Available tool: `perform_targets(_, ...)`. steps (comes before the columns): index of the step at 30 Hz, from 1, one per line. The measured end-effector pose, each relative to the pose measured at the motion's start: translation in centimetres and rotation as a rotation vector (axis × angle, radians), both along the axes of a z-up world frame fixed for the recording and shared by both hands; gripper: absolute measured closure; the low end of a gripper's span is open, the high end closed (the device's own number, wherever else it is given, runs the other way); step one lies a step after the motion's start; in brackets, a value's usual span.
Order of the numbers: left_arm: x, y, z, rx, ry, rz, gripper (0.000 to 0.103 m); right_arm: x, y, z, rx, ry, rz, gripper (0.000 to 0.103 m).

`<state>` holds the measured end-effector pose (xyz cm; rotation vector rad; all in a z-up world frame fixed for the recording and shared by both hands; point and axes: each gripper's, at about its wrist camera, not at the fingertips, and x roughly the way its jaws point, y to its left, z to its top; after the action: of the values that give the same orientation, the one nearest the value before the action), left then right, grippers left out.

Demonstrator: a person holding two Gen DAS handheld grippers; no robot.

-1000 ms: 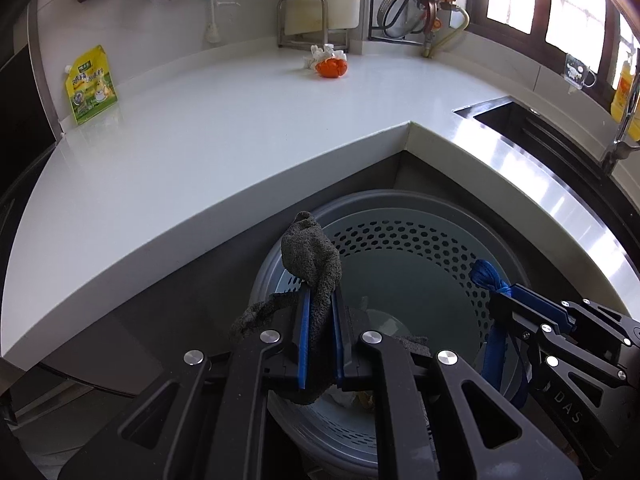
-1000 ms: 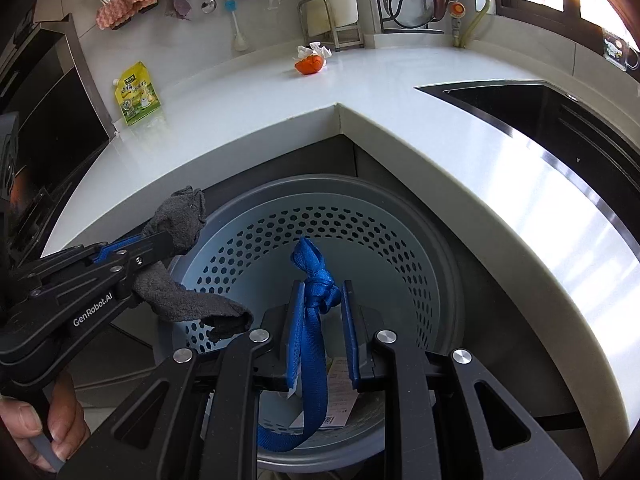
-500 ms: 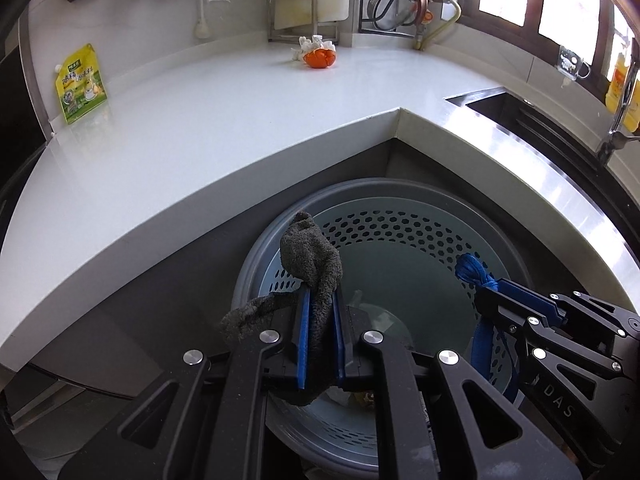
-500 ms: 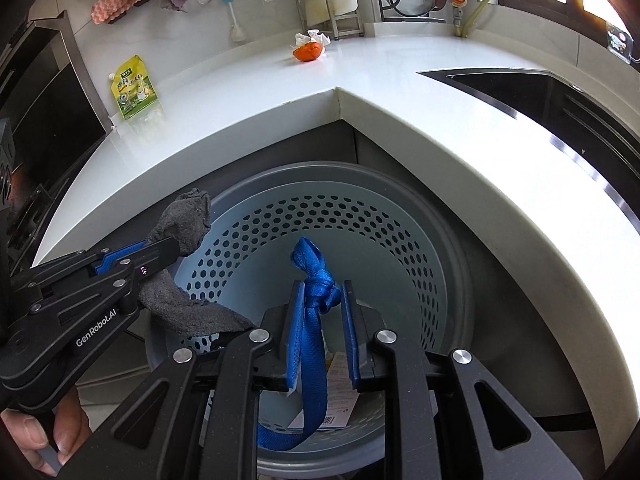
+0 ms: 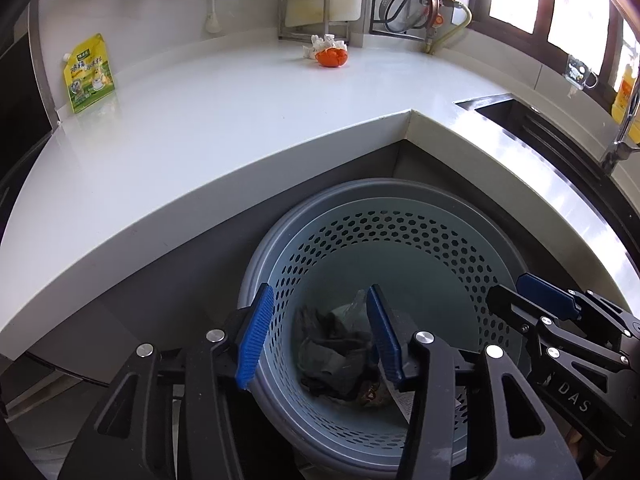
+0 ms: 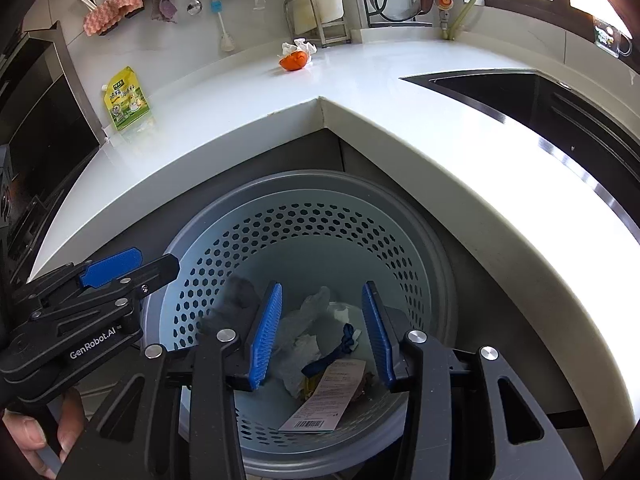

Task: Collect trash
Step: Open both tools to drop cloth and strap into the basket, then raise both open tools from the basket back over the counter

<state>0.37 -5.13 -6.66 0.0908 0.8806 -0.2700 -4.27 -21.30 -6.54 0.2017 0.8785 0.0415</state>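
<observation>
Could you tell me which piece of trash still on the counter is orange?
The orange wrapper near the back wall, with crumpled white tissue just behind it; the yellow-green pouch stands far left.

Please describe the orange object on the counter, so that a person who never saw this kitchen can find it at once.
Start from the white L-shaped countertop and follow it to the back wall, near the metal rack. There lies a small orange piece of trash, touching a crumpled white tissue. It is the only orange thing on the counter; the green-yellow pouch stands far to the left.

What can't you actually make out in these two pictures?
- Left wrist view: the bin floor, partly hidden by the left claw.
- Right wrist view: the receipt print, too small to read.
- Both views: what the orange item on the counter is, too far off.
</observation>
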Motion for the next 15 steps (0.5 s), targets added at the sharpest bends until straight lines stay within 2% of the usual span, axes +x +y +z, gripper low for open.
perform_targets(15,0.23,0.49,-0.35,0.004,0.009,0.014,0.053,0.04,0.11,-0.46,0.015,0.010,0.005,0.058)
